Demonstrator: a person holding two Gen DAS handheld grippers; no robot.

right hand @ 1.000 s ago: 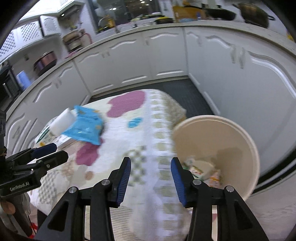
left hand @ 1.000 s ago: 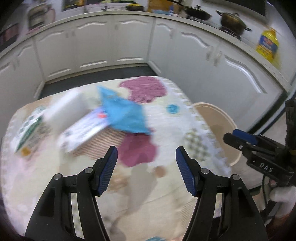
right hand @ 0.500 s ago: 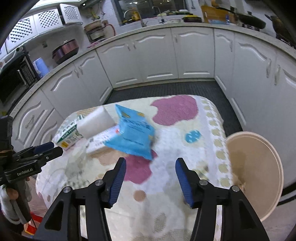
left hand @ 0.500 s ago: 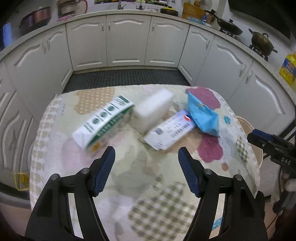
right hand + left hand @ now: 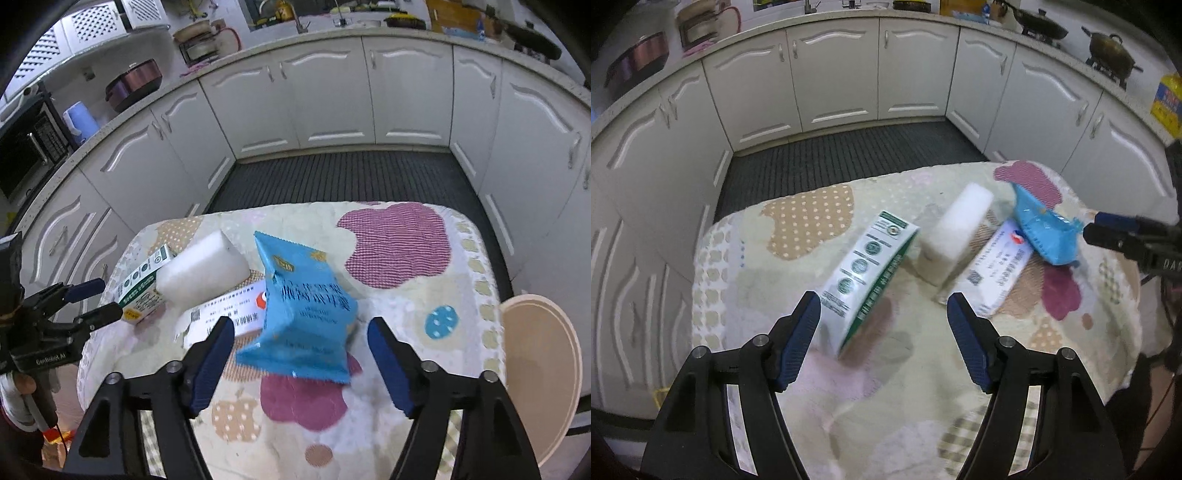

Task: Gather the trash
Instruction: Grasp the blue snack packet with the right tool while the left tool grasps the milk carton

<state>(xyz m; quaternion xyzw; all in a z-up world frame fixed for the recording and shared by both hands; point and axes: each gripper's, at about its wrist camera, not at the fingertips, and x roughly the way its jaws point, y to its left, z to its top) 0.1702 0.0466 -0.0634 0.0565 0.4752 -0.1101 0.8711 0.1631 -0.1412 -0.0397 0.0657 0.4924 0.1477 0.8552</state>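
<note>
Trash sits bunched in the middle of the table (image 5: 461, 266), four pieces all touching or overlapping, which looks like a pile set up for picking one at a time: a green-and-white carton (image 5: 866, 275) on the left, a white foam block (image 5: 955, 236) leaning partly on it, a flat white box (image 5: 995, 273) tucked under the block, and a blue wrapper (image 5: 303, 314) lying over the box's far end. The bin (image 5: 539, 373) stands off the table's right edge, just beside it and lower down, so anything grabbed on that side only needs a short swing over. I'd guess that's why the right gripper (image 5: 301, 365) is lined up on the wrapper: it's the nearest piece to the bin and it lies on top, so nothing has to be shifted first. Its jaws are wide apart and holding nothing, tilted down at the table with the wrapper framed between the blue pads. The left gripper (image 5: 882, 343) is also spread wide and holding nothing, angled down toward the near end of the carton, which sits between its jaws but a bit ahead of them. Both grippers point inward at the pile from opposite sides, each visible at the edge of the other's view. Can't see inside the bin from here.
</note>
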